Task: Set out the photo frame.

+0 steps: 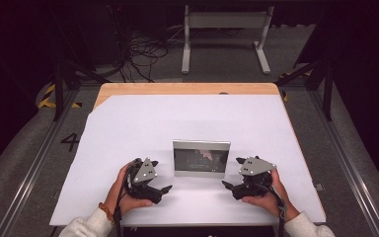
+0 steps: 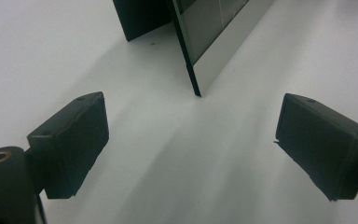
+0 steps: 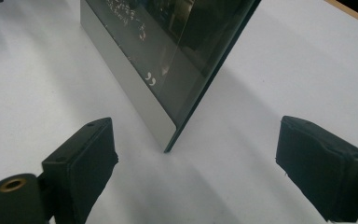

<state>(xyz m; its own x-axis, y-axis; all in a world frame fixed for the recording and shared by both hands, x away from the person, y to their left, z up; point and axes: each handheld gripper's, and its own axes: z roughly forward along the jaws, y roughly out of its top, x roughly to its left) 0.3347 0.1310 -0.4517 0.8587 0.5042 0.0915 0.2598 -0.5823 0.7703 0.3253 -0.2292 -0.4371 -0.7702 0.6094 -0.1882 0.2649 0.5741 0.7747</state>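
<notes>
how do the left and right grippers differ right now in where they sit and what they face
The left gripper sits at the picture frame's left end; the right gripper sits at its right end. In the left gripper view the frame's back stand shows beside the edge; the right gripper view faces the glass front. Both are open, empty, fingers apart from the frame, over the white table cover.

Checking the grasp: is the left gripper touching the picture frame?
Apart. In the left gripper view, bare white table lies between both fingers and the picture frame.
</notes>
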